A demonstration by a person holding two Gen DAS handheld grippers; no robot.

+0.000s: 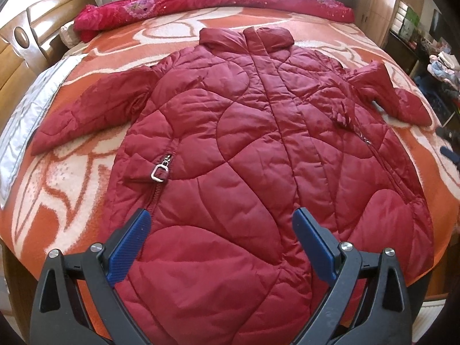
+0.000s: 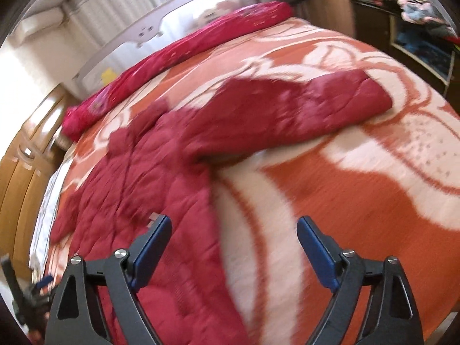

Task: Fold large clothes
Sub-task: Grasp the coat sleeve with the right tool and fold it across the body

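A dark red quilted coat (image 1: 247,143) lies flat and face up on the bed, collar at the far end, both sleeves spread out to the sides. My left gripper (image 1: 221,220) hovers open over the coat's lower hem with nothing between its blue pads. In the blurred right wrist view the same coat (image 2: 161,172) lies to the left, with its right sleeve (image 2: 302,109) stretched across the blanket. My right gripper (image 2: 234,224) stands open above the coat's side edge and the bare blanket, holding nothing.
An orange and white patterned blanket (image 1: 72,172) covers the bed. A rolled pink-red quilt (image 1: 218,0) lies along the far edge. A wooden headboard (image 1: 26,46) stands at the left, and shelves with clutter (image 1: 431,57) at the right.
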